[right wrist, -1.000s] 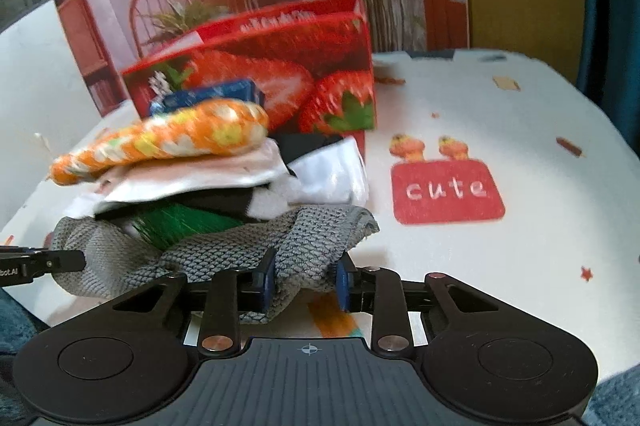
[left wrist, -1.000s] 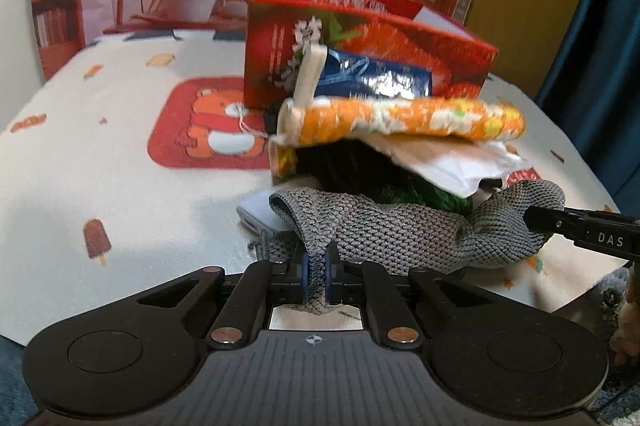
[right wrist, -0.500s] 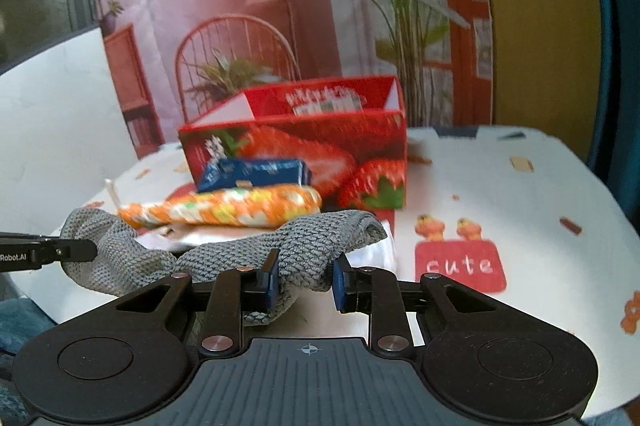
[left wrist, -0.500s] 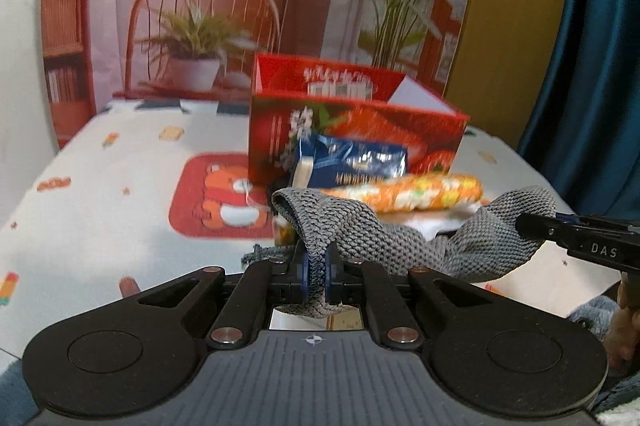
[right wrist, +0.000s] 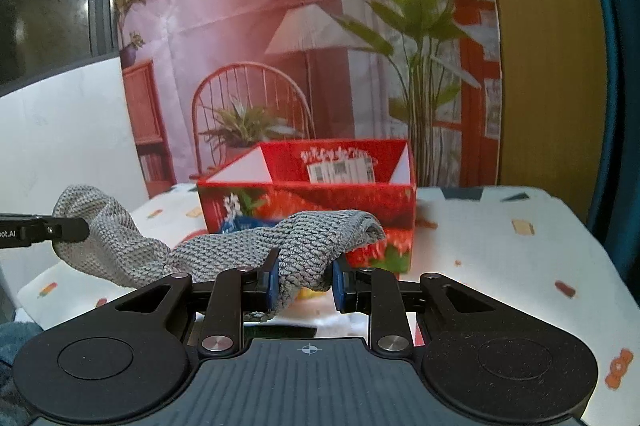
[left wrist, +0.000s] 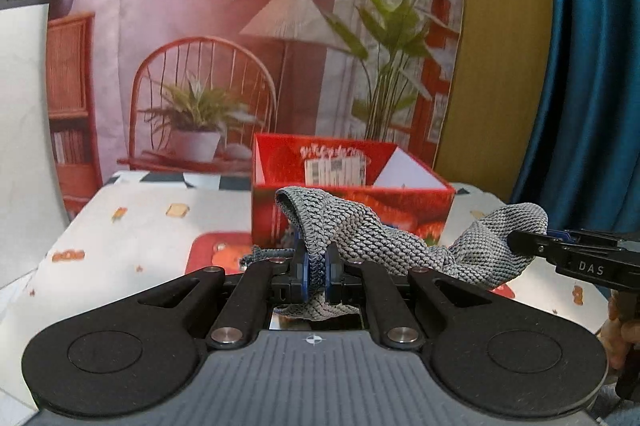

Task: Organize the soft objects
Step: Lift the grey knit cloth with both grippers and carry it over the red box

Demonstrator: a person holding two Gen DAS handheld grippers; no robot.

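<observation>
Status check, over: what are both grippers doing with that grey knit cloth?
Left hand-held gripper shut on grey knit cloth. Right hand-held gripper shut on its other end. Cloth slung between them, in front of the red strawberry box. Nothing in the way.

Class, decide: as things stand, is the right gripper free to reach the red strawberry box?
Probably not yet. The right gripper is shut on the grey knitted cloth, which the left gripper also pinches, in front of the red strawberry box.
</observation>
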